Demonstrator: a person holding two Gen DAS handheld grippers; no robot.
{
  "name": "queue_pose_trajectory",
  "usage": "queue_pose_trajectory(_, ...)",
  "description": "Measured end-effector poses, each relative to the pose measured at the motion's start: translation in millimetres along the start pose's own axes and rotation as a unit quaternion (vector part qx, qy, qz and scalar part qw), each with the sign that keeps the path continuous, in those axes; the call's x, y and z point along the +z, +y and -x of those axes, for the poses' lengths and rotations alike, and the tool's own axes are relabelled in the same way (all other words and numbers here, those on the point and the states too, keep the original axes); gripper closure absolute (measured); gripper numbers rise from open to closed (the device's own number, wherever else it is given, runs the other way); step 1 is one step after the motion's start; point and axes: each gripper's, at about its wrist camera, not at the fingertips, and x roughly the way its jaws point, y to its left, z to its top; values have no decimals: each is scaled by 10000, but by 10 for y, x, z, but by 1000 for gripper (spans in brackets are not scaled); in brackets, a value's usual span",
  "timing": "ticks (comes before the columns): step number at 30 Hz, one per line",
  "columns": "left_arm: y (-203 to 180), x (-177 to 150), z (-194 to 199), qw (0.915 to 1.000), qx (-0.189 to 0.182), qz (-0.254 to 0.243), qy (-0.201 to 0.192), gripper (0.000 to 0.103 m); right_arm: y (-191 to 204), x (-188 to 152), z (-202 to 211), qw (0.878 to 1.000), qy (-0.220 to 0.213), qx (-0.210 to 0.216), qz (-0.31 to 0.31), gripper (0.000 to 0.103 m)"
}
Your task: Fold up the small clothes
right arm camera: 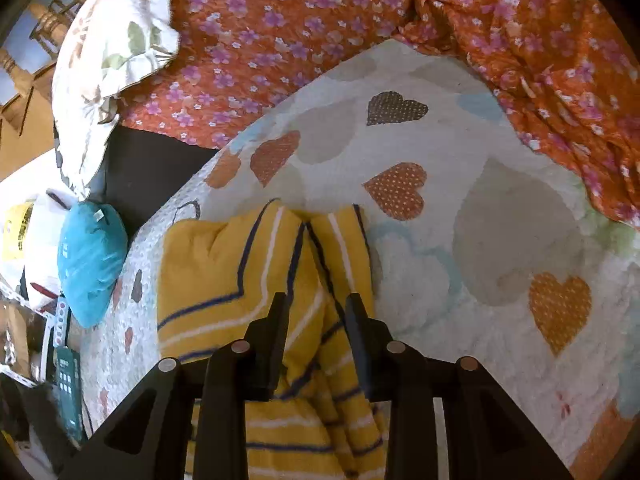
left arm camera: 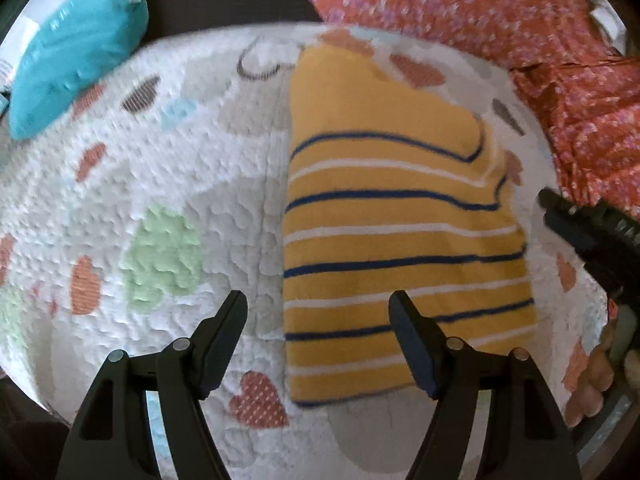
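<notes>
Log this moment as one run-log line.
item: yellow striped knit garment folded on heart-print quilt | left gripper: open, empty | right gripper: open over garment

The right gripper (right arm camera: pixel 316 304) is hovering with its jaws partly apart over a bunched fold of the yellow striped garment (right arm camera: pixel 248 264), which is lying on the heart-patterned quilt (right arm camera: pixel 500 216), a teal pillow (right arm camera: pixel 90 264) sitting far left.
</notes>
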Motion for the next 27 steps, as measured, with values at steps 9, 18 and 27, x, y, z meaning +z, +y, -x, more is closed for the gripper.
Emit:
queue_pose_trajectory(9,-74,-184,653,9977,-7,-21,-673,31,97,-334,525,9993,-316,-104,191,62)
queue_pose_trajectory(18,-260,-449,1308,9893,168,-265,-1426,31,31,-789,1117,9964,-765,-343,129,50)
queue_pose_trajectory(27,-474,-568,1437,9869,333,-478,-1505,31,24,-875,1121,9946,-836,-558,252,48)
